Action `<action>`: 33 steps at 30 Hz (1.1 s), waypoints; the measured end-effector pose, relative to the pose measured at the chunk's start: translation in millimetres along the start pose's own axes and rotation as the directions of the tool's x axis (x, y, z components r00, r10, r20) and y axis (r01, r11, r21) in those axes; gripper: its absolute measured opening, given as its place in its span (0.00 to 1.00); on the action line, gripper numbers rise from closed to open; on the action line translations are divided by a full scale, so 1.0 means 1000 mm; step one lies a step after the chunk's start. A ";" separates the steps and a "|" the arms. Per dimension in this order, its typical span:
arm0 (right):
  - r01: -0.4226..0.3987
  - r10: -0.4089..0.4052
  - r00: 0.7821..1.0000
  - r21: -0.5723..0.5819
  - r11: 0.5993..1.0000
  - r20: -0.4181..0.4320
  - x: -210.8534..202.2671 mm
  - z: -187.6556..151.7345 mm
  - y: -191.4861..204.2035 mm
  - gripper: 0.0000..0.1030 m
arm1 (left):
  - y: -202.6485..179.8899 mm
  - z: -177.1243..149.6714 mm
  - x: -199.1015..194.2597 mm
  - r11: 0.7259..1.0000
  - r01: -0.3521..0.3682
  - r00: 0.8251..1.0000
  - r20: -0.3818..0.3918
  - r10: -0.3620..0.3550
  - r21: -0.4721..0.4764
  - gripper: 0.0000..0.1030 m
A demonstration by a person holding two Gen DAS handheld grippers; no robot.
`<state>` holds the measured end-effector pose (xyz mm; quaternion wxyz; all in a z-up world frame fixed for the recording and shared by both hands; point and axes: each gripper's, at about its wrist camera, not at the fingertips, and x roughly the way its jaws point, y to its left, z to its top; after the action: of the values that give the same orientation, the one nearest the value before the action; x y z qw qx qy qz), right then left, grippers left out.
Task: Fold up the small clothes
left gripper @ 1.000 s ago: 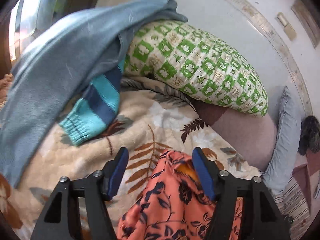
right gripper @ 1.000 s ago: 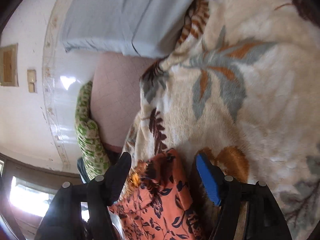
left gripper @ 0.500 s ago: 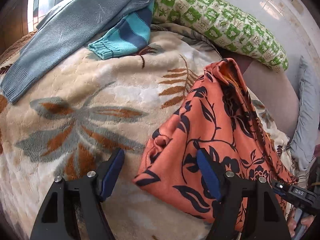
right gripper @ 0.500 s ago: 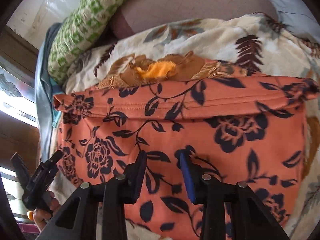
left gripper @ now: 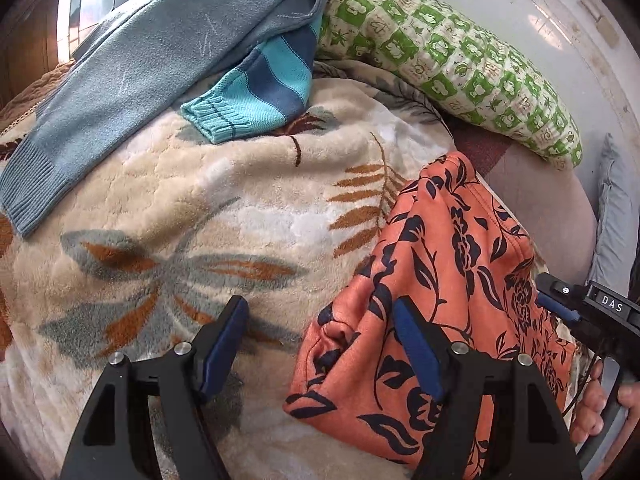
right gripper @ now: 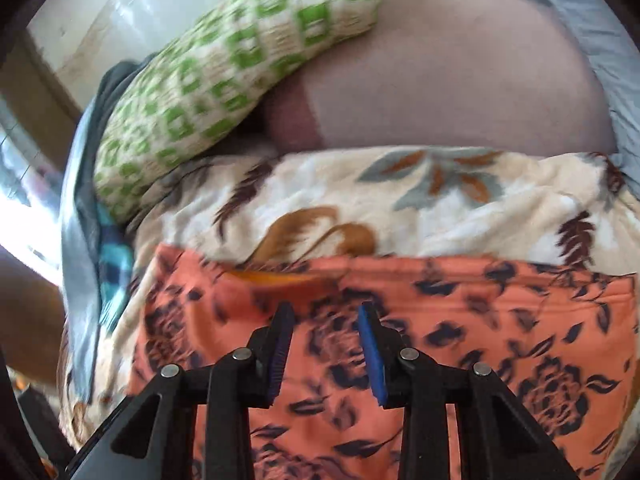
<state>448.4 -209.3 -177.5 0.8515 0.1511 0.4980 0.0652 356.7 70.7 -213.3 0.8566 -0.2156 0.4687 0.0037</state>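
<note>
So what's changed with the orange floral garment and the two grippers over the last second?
The orange floral garment, a second ago bunched between both grippers' fingers, now lies spread on the blanket. The left gripper and right gripper have let go, backed off and hang open over it. The blue sweater and green pillow stayed put.

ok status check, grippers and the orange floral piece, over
Left gripper open, empty. Right gripper open over orange floral garment, which lies flat on blanket. Blue sweaters piled behind, clear.
</note>
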 end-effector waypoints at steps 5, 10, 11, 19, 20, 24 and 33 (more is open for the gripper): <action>-0.036 0.032 0.997 -0.063 0.997 -0.069 0.056 -0.011 0.071 0.35 | -0.002 -0.003 0.006 0.994 -0.070 0.997 -0.028 0.073 0.085 0.73; 0.069 -0.069 0.998 0.035 0.997 -0.002 0.098 0.018 0.059 0.37 | -0.009 -0.004 0.012 0.980 -0.105 0.993 -0.035 0.112 0.171 0.74; 0.049 -0.049 0.999 0.100 0.994 -0.006 0.096 0.022 0.048 0.37 | -0.009 -0.004 0.013 0.978 -0.105 0.993 -0.037 0.113 0.178 0.74; 0.006 -0.026 0.992 0.159 0.987 0.125 -0.019 -0.017 -0.032 0.37 | -0.020 0.000 -0.009 0.980 -0.088 0.996 0.037 0.082 0.179 0.74; 0.036 -0.059 0.989 0.164 0.986 0.137 -0.038 -0.025 -0.049 0.37 | -0.024 -0.002 -0.011 0.978 -0.086 0.996 0.040 0.080 0.190 0.74; 0.211 -0.234 0.965 0.178 0.961 0.119 -0.089 -0.075 -0.108 0.37 | -0.047 -0.012 -0.012 0.963 -0.078 0.997 0.043 0.069 0.259 0.74; 0.261 -0.288 0.957 0.346 0.901 0.029 -0.119 -0.161 -0.195 0.38 | -0.031 -0.019 0.013 0.965 -0.145 0.983 -0.081 0.166 0.218 0.80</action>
<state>241.7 -393.9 -215.2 0.8325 0.2258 0.4837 -0.1481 355.2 32.9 -221.4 0.8475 -0.0861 0.5237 0.0104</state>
